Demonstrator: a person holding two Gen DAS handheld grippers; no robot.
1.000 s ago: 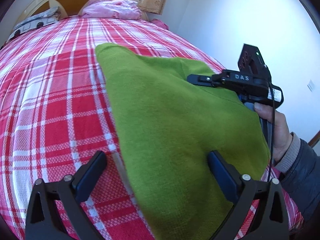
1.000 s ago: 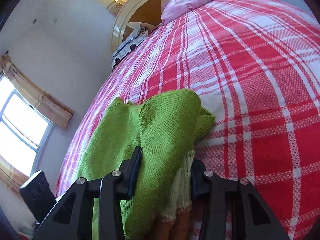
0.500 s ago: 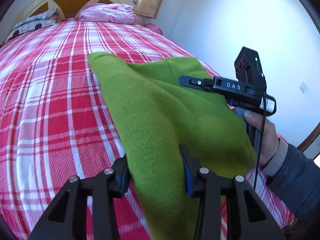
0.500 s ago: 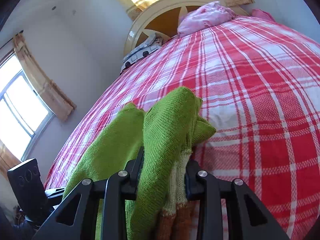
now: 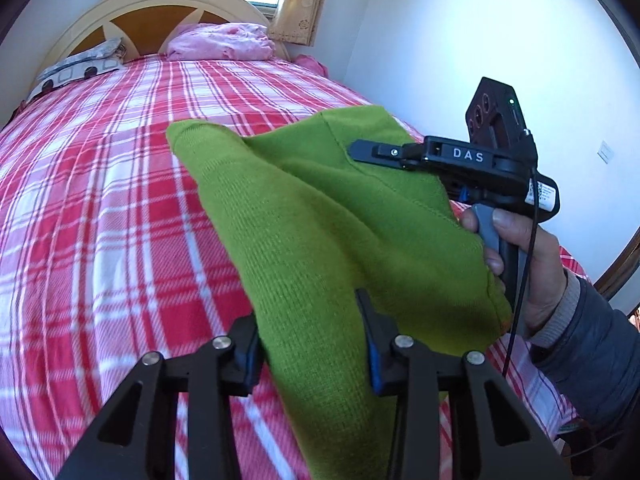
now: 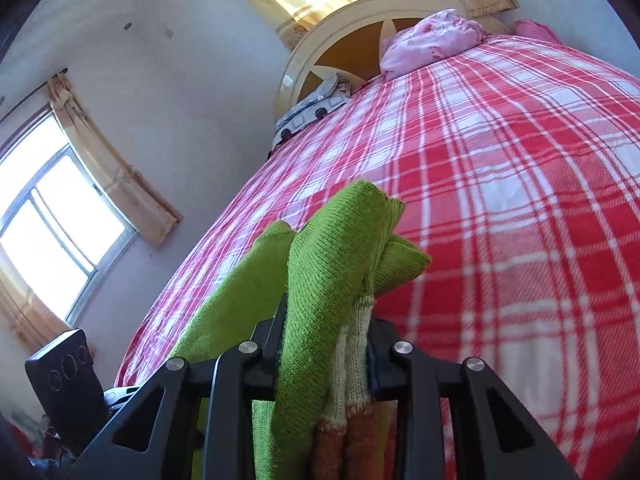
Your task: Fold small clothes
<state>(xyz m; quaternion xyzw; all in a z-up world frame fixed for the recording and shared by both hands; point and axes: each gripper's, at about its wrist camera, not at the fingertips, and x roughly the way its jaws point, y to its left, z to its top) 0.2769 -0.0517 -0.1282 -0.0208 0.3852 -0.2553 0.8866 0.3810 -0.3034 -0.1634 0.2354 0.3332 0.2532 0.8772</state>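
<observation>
A green knitted sweater (image 5: pixel 320 208) is lifted off the red and white checked bedspread (image 5: pixel 100 200), stretched between my two grippers. My left gripper (image 5: pixel 306 312) is shut on a fold of its near edge. In the left wrist view my right gripper (image 5: pixel 360 150) is seen from the side, held by a hand (image 5: pixel 520 264), with the cloth hanging from it. In the right wrist view the right gripper (image 6: pixel 326 316) is shut on a bunched fold of the sweater (image 6: pixel 332 248), whose cream and orange ribbed trim (image 6: pixel 352 400) shows between the fingers.
A pink pillow (image 5: pixel 220 42) and a grey patterned pillow (image 5: pixel 80 68) lie by the cream headboard (image 5: pixel 160 4) at the far end of the bed. A white wall (image 5: pixel 460 32) runs along the bed's right side. Windows with yellow curtains (image 6: pixel 116 176) are on the left wall.
My left gripper went from open around the sweater's edge to shut on it. Both grippers have risen and lifted the sweater off the bedspread.
</observation>
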